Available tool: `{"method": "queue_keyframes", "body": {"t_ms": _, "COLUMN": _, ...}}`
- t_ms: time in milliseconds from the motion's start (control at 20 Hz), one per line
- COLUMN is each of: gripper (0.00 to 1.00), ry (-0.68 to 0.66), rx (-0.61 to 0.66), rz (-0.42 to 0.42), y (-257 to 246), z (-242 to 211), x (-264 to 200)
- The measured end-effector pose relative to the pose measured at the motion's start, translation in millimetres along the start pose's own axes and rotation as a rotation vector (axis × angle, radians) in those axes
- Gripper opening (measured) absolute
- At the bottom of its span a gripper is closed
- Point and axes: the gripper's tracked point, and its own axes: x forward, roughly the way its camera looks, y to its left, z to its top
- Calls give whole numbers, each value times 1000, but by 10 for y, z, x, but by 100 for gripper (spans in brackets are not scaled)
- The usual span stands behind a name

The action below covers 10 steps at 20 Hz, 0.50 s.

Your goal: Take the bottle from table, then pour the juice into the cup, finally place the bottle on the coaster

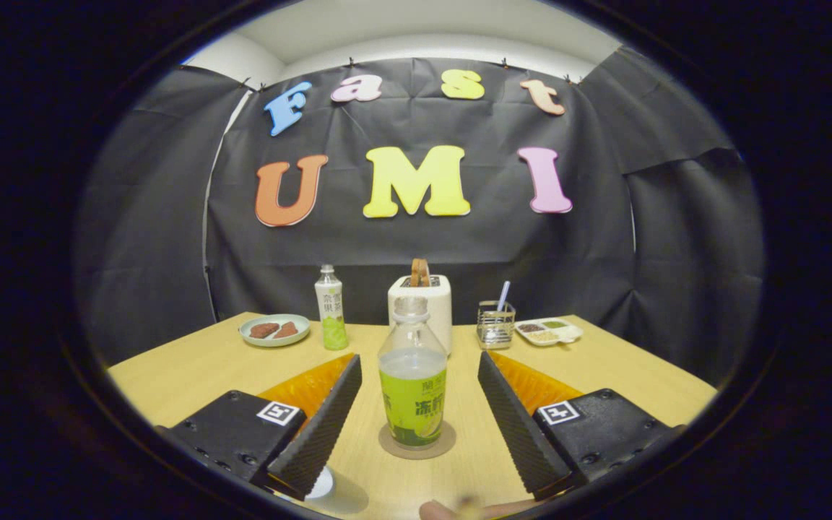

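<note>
A: In your gripper view the juice bottle [413, 375] stands upright on the round coaster [417, 442], between the fingers of your gripper [420, 419] and touching neither; the jaws are spread wide.

B: How will it handle?

A: Clear plastic, uncapped and part full, I'd judge; light, slick, prone to dent (spills if tipped); take it at the labelled middle.

B: And your pose?

A: Level, low over the wooden table [192, 375], aimed straight ahead; the white cup [319, 484] sits under your left finger.
</note>
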Motion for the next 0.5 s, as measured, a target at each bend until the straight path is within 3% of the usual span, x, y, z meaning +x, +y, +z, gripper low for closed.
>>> {"method": "queue_keyframes", "body": {"t_ms": 300, "gripper": 100, "ry": -84, "rx": -78, "rz": 2, "y": -246, "z": 467, "x": -976}}
{"method": "queue_keyframes", "body": {"t_ms": 500, "gripper": 100, "ry": -112, "rx": -45, "rz": 6, "y": -501, "z": 769, "x": -1605}}
